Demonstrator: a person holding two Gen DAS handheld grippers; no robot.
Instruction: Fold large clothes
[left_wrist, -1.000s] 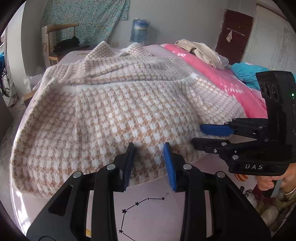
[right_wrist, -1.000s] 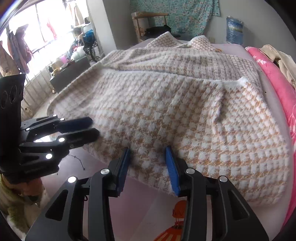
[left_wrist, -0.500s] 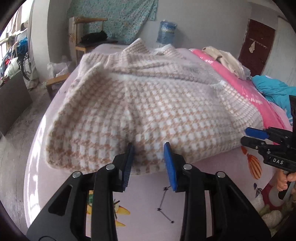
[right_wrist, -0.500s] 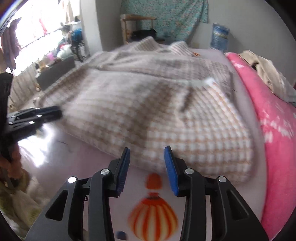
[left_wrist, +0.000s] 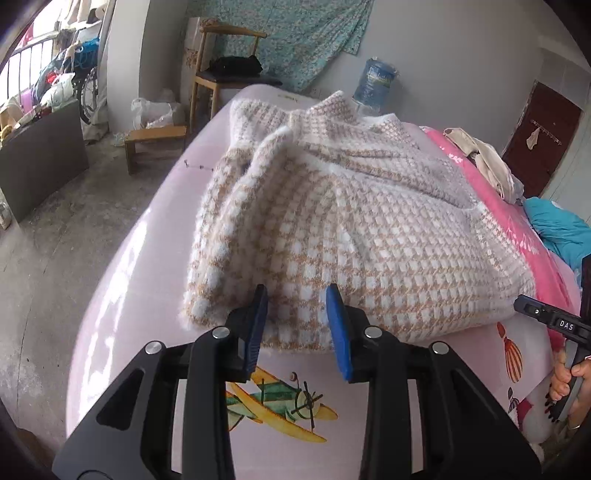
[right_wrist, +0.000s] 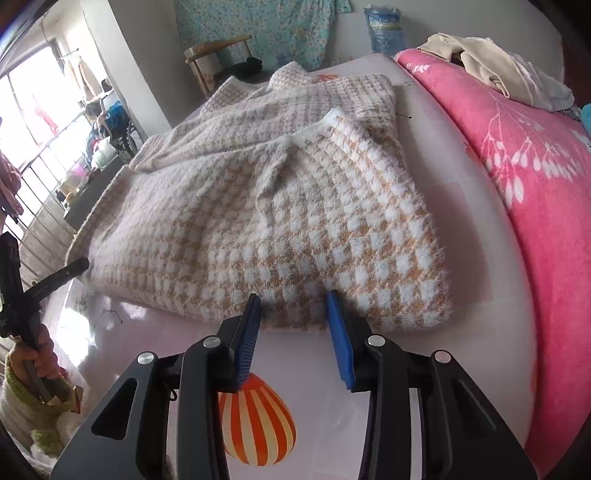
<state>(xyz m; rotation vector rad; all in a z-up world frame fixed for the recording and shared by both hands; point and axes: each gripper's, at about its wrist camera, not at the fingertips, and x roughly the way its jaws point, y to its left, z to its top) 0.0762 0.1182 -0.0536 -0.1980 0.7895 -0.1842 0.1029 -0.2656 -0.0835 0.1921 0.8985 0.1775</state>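
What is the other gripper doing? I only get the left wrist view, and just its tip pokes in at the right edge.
Observer: In the right wrist view the right gripper has its blue fingers apart at the near hem of the checked sweater. It is not pinching the hem.
Operator: And who is carrying the gripper I'm looking along?
Observer: At the left edge of that same view, a left hand is wrapped around the handle of the left gripper. A fuzzy green sleeve shows just below the hand.
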